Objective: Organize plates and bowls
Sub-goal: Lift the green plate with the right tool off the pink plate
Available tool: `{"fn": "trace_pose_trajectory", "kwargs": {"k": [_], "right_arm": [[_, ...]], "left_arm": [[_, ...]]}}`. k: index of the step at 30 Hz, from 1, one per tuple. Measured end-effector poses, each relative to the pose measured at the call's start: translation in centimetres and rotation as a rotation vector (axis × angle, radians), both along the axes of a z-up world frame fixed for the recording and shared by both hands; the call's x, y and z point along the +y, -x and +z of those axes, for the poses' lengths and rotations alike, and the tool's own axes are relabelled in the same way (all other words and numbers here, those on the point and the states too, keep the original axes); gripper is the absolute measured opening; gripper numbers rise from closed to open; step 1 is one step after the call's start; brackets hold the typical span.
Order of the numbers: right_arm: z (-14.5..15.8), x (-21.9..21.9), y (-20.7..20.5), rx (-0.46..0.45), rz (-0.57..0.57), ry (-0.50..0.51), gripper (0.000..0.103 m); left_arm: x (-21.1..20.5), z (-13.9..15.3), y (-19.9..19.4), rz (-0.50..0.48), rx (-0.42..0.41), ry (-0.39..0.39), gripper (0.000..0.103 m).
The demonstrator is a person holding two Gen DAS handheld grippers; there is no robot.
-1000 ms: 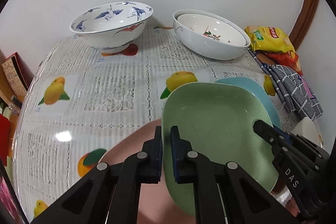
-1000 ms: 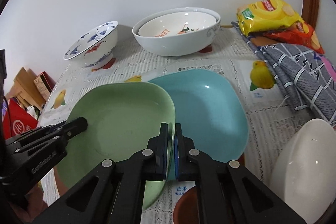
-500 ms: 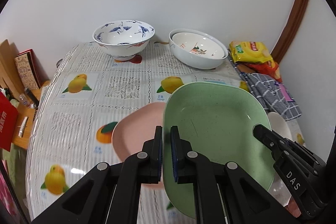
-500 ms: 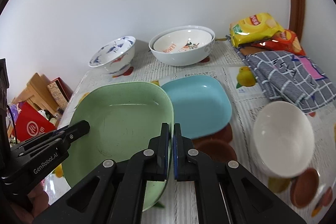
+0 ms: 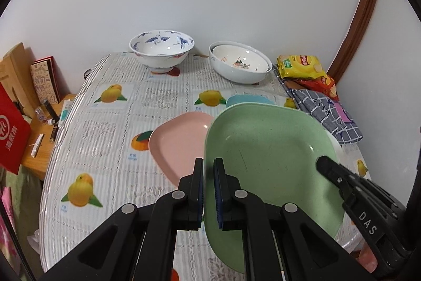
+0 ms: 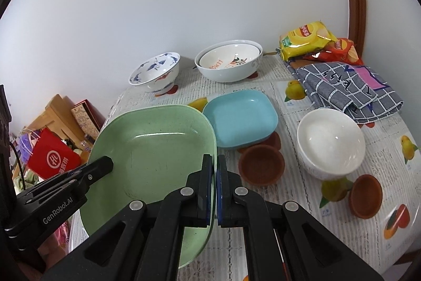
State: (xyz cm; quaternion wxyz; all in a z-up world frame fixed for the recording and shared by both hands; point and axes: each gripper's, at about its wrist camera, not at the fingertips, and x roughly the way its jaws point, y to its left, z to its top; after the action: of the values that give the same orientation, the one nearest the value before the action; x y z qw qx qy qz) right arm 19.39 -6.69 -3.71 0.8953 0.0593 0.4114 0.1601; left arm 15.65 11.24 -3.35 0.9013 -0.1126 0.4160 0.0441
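Green plate [image 5: 268,157] fills the lower centre of both views, held off the table between the two grippers. Left gripper [image 5: 208,188] clamps the plate's left rim, jaws narrow with the rim between the pads; right gripper [image 6: 213,188] pinches the opposite rim the same way, its jaws nearly together on the edge. In the left view a pink plate [image 5: 179,144] lies on the fruit-print tablecloth [image 5: 105,138] just left of the green one, with a blue plate [image 6: 239,120] showing past its upper edge. In the right view the blue plate sits right of centre, touching a brown saucer [image 6: 261,165]; a white bowl [image 6: 330,142] stands further right and another brown saucer [image 6: 365,195] near the lower right. At the top, by the wall, a blue-patterned bowl [image 5: 161,49] and two nested white bowls [image 5: 240,62] stand apart
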Motion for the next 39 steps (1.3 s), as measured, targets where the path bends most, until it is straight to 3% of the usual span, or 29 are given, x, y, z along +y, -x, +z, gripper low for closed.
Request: {"fn": "trace_pose_trajectory", "kwargs": {"k": [16,39], "right_arm": [[-0.4,2.2,1.4,0.01,0.054,0.025,0.003],[-6.3,6.5,-2.2,0.135,0.132,0.053,0.003]], "left_arm": [[2.4,-1.1,2.0,0.054,0.012,0.028,0.008],[6.1,-6.8,-0.8,0.126,0.133,0.061,0.008]]}}
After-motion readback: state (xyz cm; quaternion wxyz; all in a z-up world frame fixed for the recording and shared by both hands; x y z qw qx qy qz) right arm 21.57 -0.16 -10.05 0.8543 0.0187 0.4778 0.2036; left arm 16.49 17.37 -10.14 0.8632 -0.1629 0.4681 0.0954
